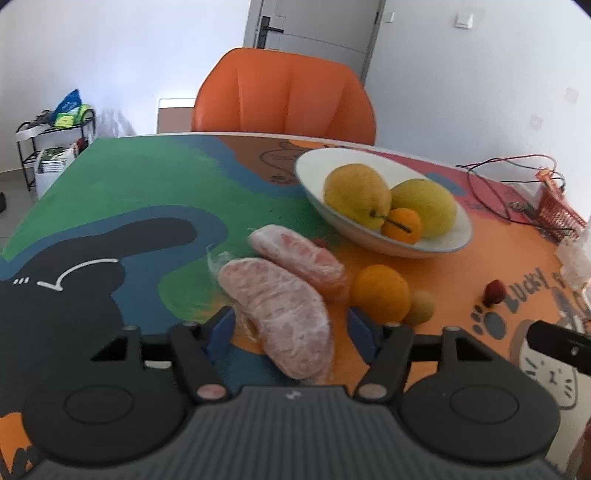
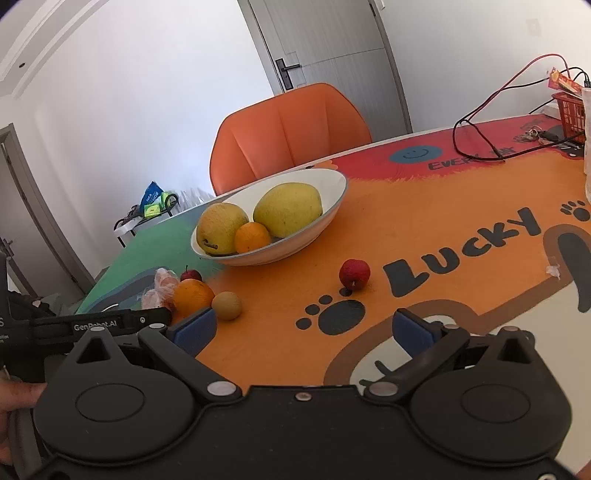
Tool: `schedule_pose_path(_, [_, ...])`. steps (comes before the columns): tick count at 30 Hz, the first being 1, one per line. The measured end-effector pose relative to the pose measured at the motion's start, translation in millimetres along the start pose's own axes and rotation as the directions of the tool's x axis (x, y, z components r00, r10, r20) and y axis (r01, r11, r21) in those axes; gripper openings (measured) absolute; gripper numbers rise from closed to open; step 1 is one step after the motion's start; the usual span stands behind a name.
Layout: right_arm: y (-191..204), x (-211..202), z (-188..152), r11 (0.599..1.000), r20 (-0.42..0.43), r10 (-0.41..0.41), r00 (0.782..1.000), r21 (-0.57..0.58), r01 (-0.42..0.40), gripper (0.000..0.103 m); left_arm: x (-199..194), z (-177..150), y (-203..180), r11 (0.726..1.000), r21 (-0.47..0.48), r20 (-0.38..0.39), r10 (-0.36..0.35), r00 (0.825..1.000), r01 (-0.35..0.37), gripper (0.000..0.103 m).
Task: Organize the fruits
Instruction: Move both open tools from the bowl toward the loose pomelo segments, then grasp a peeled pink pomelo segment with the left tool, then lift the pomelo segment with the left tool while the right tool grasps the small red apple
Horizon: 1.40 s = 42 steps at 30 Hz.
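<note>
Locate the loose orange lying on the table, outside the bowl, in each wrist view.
Left wrist view: the loose orange sits right of centre, beside the wrapped pomelo pieces.
Right wrist view: the same orange sits low on the left.
Shared landmark: the white bowl holding fruit, behind it in both.

White walls, grey door, orange chair behind table.

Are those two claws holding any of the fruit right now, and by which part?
Nothing is held. The left gripper straddles the near end of a wrapped pomelo segment, its pads not yet pressing. The right gripper is open over bare table.
</note>
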State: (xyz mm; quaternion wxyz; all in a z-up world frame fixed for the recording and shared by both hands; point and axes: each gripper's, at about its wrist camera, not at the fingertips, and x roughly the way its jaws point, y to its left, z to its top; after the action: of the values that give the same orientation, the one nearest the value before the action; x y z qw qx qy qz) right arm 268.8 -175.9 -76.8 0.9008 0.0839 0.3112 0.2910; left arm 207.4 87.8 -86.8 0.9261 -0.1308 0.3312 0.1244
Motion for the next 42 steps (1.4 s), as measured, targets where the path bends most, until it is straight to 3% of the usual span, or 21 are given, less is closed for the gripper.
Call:
schedule_pose_path(7, [3.3, 8.7, 0.6, 1.000, -0.008, -0.005, 1.000, -0.016, 0.005, 0.102, 4.0, -1.8, -6.5, 0.997, 0.042, 0.014, 0.057, 0.998, -0.057, 0.061])
schedule_pose_path(11, [5.4, 13.5, 3.0, 1.000, -0.007, -0.011, 1.000, -0.023, 0.011, 0.102, 5.2, -3.8, -6.1, 0.992, 0.062, 0.045, 0.106, 0.993, -0.109, 0.046])
schedule_pose_path(17, [6.5, 19.5, 2.6, 1.000, -0.011, -0.016, 1.000, -0.024, 0.016, 0.100, 3.2, -2.9, 3.9, 0.994, 0.049, 0.055, 0.096, 0.994, -0.099, 0.041])
schedule_pose_path(20, [6.7, 23.3, 1.3, 0.999, -0.019, -0.024, 1.000, -0.023, 0.024, 0.095, 0.3, -4.2, 8.7, 0.996, 0.033, 0.060, 0.084, 0.995, -0.086, 0.039])
schedule_pose_path(25, [4.4, 28.1, -1.0, 0.999, -0.033, -0.042, 0.999, -0.015, 0.042, 0.073, -5.5, -7.6, 16.6, 0.998, 0.001, 0.068, 0.059, 0.996, -0.059, 0.039])
schedule_pose_path(42, [-2.3, 28.4, -0.5, 0.999, -0.029, -0.046, 0.999, 0.007, 0.046, 0.037, -40.6, 3.9, 10.0, 1.000, -0.007, 0.159, -0.006, 0.987, 0.007, 0.039])
